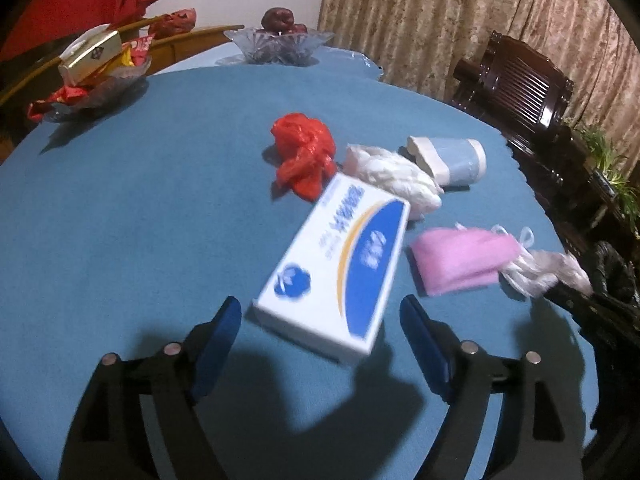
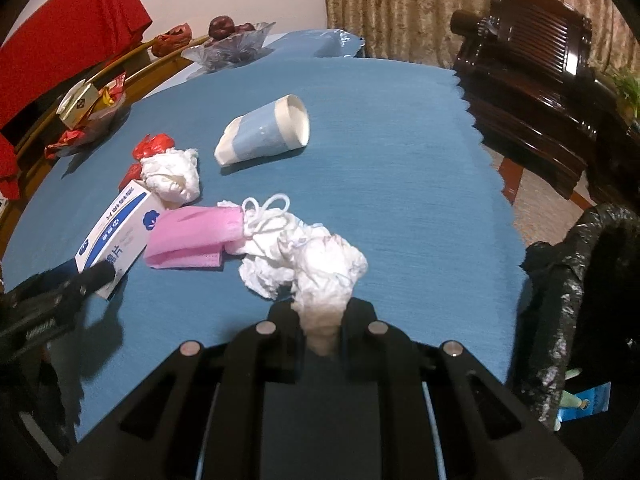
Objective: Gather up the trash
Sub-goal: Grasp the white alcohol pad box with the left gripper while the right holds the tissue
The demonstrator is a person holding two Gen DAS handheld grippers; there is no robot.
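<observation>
A: So what can go wrong from here?

B: Mostly the right gripper [image 2: 320, 312]. It is clenched on a white tissue wad [image 2: 320, 268], but only on a thin lower twist; the bulk billows out past the fingers. A mask loop [image 2: 266, 210] lies against that wad, so I judge the pink mask [image 2: 192, 240] could get dragged along, or the paper could tear and drop.

A: And the left one?

B: The left gripper [image 1: 320, 334] stands released, jaws wide, straddling the near end of the box [image 1: 336, 272] without pressing on it. The box sits askew to the fingers, so a close from here may pinch a corner and spin it away. Its far end touches a second tissue [image 1: 394, 178] and sits just beside the red bag [image 1: 304, 156], so a shove would push those too.

A: Room to move?

B: Plenty on the tablecloth [image 2: 400, 160] toward its scalloped right edge, which is bare. The black bin bag [image 2: 576, 280] hangs just past that edge, near the right gripper, so the path there is short and clear. The tipped cup [image 2: 264, 132] lies mid-table and could roll if knocked. Bowls [image 1: 280, 44] sit well apart at the far edge.
</observation>
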